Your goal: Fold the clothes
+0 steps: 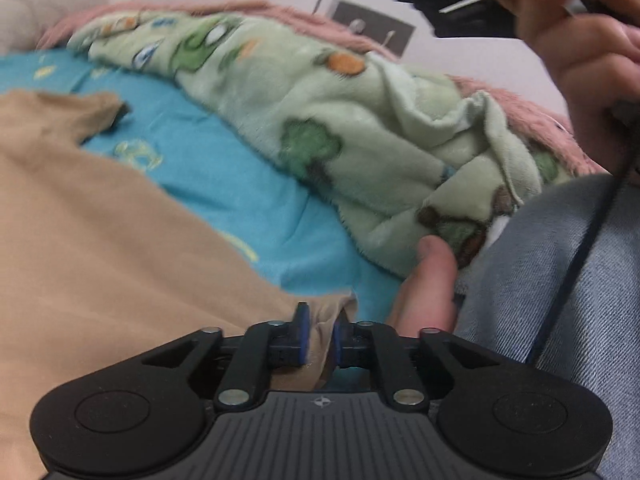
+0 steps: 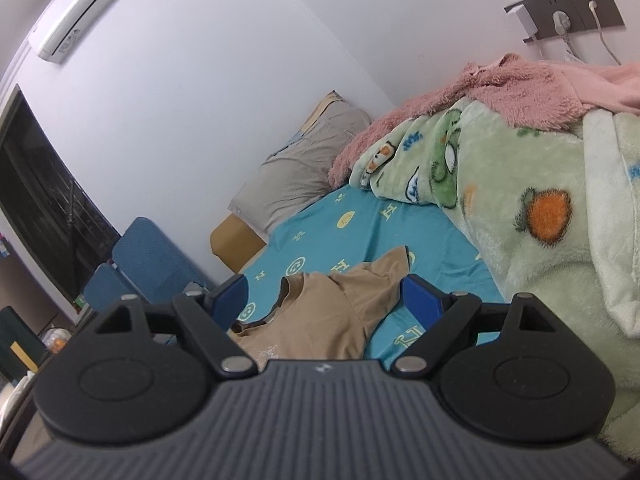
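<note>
Tan T-shirt (image 1: 100,216) lies flat, unfolded on the bed (image 1: 224,168); left tool (image 1: 318,334) pinches its near hem, right tool (image 2: 326,300) released, folding barely begun.

Pale wall (image 2: 224,92) standing behind a bed (image 2: 360,224), air conditioner (image 2: 86,8) hanging high on it, dark window (image 2: 36,216) showing left of the bed, blue chair (image 2: 148,260) sitting beside it.
</note>
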Demonstrator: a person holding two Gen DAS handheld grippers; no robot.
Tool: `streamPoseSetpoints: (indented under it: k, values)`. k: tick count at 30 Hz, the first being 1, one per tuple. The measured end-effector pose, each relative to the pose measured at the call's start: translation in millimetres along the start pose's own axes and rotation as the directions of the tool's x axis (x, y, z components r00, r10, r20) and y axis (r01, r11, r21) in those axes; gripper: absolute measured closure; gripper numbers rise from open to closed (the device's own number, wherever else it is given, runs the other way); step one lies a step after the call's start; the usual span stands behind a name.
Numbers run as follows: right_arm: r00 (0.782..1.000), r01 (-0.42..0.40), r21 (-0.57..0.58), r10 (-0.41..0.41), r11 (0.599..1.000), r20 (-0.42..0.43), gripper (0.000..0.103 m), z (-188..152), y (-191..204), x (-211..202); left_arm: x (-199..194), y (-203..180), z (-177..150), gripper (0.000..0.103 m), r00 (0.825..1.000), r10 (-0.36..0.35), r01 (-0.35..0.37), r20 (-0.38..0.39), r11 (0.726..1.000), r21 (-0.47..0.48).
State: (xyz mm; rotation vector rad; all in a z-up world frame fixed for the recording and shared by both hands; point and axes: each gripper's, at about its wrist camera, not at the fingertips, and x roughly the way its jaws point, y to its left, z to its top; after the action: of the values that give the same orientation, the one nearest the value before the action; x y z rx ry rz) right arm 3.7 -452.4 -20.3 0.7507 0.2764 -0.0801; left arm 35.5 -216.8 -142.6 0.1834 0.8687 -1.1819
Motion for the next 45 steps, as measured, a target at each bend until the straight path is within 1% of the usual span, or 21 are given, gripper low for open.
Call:
streamPoseSetpoints:
  k: [2, 5, 7, 9, 10, 12, 13, 15, 16, 18, 21, 24, 25, 27, 28, 31, 37, 39, 41, 43, 45]
  values:
    - [1.000, -0.005, 0.001, 0.005, 1.000, -0.005, 0.016, 0, 0, 0, -16, 1, -2, 0.052, 0.999, 0.029, -0.029, -0.023, 1.000, -0.011]
    - [1.000, -0.008, -0.005, 0.008, 1.000, -0.017, 0.016, -1, 1, 1, -56, 15, -5, 0.033, 0.993, 0.101, -0.105, -0.069, 0.992, -0.066]
    - [1.000, -0.010, -0.014, 0.009, 1.000, -0.027, 0.016, -1, 3, 2, -86, 28, -8, 0.026, 0.983, 0.149, -0.160, -0.104, 0.981, -0.110]
    - [0.999, -0.009, -0.031, 0.008, 0.999, -0.037, 0.016, -3, 6, 4, -123, 56, -17, 0.023, 0.961, 0.227, -0.257, -0.160, 0.945, -0.201]
    - [0.999, -0.008, -0.040, 0.006, 0.999, -0.041, 0.016, -3, 7, 4, -140, 73, -22, 0.023, 0.945, 0.262, -0.308, -0.195, 0.916, -0.257]
    - [0.999, -0.006, -0.058, 0.003, 0.998, -0.047, 0.016, -4, 11, 6, -172, 107, -39, 0.023, 0.883, 0.371, -0.456, -0.288, 0.823, -0.339]
    - [0.999, -0.005, -0.068, 0.002, 0.998, -0.051, 0.016, -5, 13, 7, -188, 125, -47, 0.023, 0.842, 0.420, -0.530, -0.339, 0.763, -0.371]
    - [0.998, -0.001, -0.088, -0.005, 0.996, -0.060, 0.016, -7, 17, 10, -205, 153, -63, 0.023, 0.733, 0.488, -0.671, -0.474, 0.633, -0.385]
    - [0.998, 0.002, -0.098, -0.009, 0.995, -0.067, 0.016, -7, 19, 12, -211, 165, -70, 0.024, 0.724, 0.472, -0.684, -0.503, 0.588, -0.433]
    - [0.996, 0.010, -0.120, -0.020, 0.993, -0.082, 0.016, -10, 23, 16, -222, 187, -83, 0.025, 0.743, 0.413, -0.668, -0.526, 0.500, -0.552]
    - [0.995, 0.028, -0.146, -0.042, 0.989, -0.095, 0.016, -13, 27, 19, -220, 201, -87, 0.026, 0.709, 0.402, -0.704, -0.579, 0.448, -0.551]
    - [0.993, 0.042, -0.154, -0.059, 0.987, -0.104, 0.016, -14, 28, 20, -215, 206, -92, 0.037, 0.701, 0.370, -0.710, -0.609, 0.433, -0.555]
    - [0.992, 0.045, -0.150, -0.061, 0.988, -0.106, 0.016, -14, 27, 20, -213, 207, -93, 0.048, 0.700, 0.356, -0.710, -0.619, 0.431, -0.556]
    - [0.992, 0.046, -0.140, -0.061, 0.989, -0.109, 0.016, -13, 25, 20, -213, 198, -90, 0.073, 0.695, 0.370, -0.714, -0.616, 0.456, -0.532]
    - [0.992, 0.046, -0.136, -0.061, 0.990, -0.110, 0.016, -13, 25, 20, -213, 192, -89, 0.097, 0.683, 0.383, -0.724, -0.622, 0.467, -0.508]
    - [0.991, 0.055, -0.141, -0.071, 0.989, -0.114, 0.016, -14, 25, 21, -223, 178, -93, 0.099, 0.660, 0.394, -0.745, -0.640, 0.456, -0.487]
    - [0.986, 0.060, -0.138, -0.081, 0.989, -0.147, 0.016, -15, 23, 28, -237, 165, -88, 0.092, 0.634, 0.422, -0.770, -0.648, 0.426, -0.475]
    - [0.984, 0.064, -0.139, -0.085, 0.988, -0.155, 0.016, -16, 22, 29, -242, 157, -78, 0.076, 0.635, 0.471, -0.771, -0.613, 0.437, -0.463]
    - [0.984, 0.061, -0.145, -0.084, 0.988, -0.159, 0.016, -17, 24, 29, -246, 144, -64, 0.044, 0.635, 0.537, -0.772, -0.555, 0.454, -0.444]
    - [0.983, 0.057, -0.156, -0.082, 0.986, -0.162, 0.016, -18, 26, 29, -247, 132, -47, 0.032, 0.636, 0.594, -0.772, -0.493, 0.481, -0.416]
    - [0.982, 0.056, -0.174, -0.086, 0.983, -0.167, 0.016, -20, 29, 31, -249, 120, -27, 0.028, 0.639, 0.648, -0.767, -0.414, 0.504, -0.396]
